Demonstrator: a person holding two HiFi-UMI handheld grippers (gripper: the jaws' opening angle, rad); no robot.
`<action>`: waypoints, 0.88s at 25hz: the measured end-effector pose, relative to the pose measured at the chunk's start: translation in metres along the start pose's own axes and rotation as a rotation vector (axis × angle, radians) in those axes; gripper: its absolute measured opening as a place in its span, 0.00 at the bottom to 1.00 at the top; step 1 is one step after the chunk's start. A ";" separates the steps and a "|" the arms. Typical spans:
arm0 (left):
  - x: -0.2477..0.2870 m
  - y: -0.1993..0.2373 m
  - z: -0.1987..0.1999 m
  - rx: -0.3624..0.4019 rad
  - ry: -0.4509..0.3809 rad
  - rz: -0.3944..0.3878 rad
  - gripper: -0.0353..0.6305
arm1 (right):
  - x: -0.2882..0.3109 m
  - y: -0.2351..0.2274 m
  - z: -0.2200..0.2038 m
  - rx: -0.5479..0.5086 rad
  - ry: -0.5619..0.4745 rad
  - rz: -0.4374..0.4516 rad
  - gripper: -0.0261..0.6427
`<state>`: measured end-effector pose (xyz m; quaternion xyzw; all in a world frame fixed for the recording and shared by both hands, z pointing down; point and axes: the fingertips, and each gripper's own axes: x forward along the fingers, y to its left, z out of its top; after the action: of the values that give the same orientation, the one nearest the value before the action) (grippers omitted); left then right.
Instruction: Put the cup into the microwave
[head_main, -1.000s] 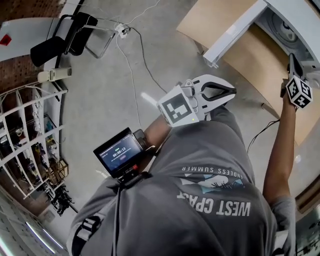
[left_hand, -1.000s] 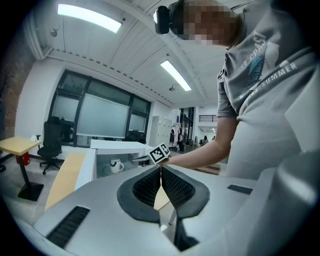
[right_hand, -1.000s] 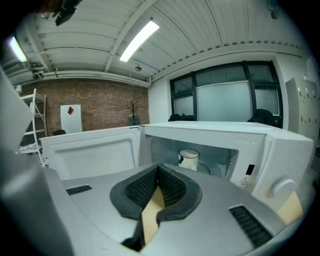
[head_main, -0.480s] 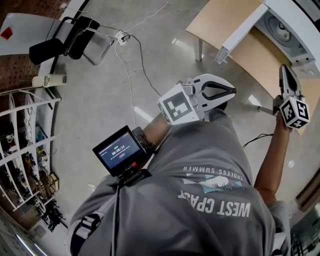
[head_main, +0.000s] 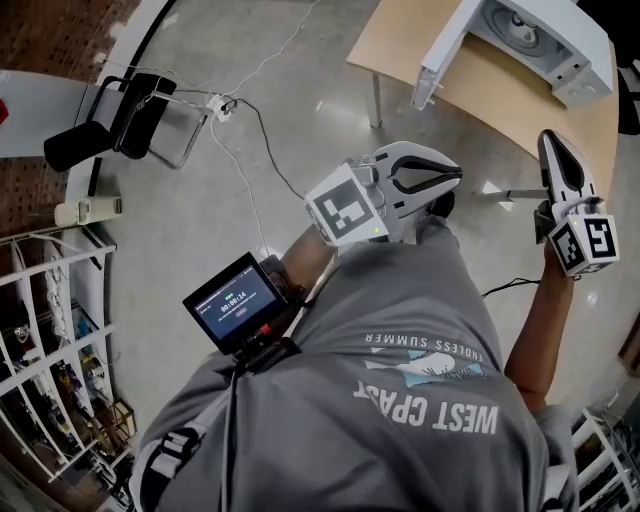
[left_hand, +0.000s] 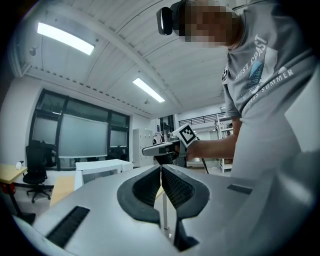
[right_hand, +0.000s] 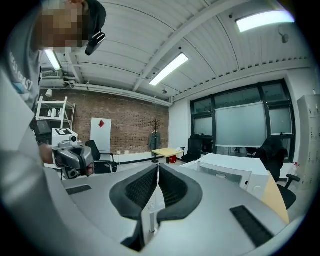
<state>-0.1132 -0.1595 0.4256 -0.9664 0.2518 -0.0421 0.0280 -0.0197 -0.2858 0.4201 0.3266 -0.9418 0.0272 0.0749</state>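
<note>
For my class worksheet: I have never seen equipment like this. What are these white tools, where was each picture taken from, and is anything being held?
A person holds a two-jaw gripper in each hand. One picture looks down from a camera on their head; the other two look along each gripper's own jaws. The left gripper and the right gripper are both shut, with nothing between the jaws. A white microwave stands on a wooden table ahead. No cup is visible.

The head view's top edge is cutting off the microwave (head_main: 540, 35), and its right edge is cutting off the table (head_main: 500, 90). The person's shirt (head_main: 400, 330) is hiding much of the floor (head_main: 220, 200). The screen (head_main: 237, 302) is showing print too small to read.
</note>
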 end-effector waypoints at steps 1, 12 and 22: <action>0.000 -0.005 0.001 0.005 -0.002 -0.016 0.09 | -0.009 0.008 0.003 -0.004 -0.008 -0.001 0.07; 0.012 -0.055 0.039 0.037 -0.050 -0.168 0.09 | -0.105 0.069 0.051 -0.040 -0.018 -0.045 0.07; 0.015 -0.208 0.115 -0.013 -0.068 -0.249 0.09 | -0.271 0.160 0.089 -0.064 0.029 -0.075 0.07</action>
<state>0.0117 0.0186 0.3276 -0.9913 0.1290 -0.0109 0.0250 0.0802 -0.0033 0.2885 0.3589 -0.9280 -0.0013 0.1000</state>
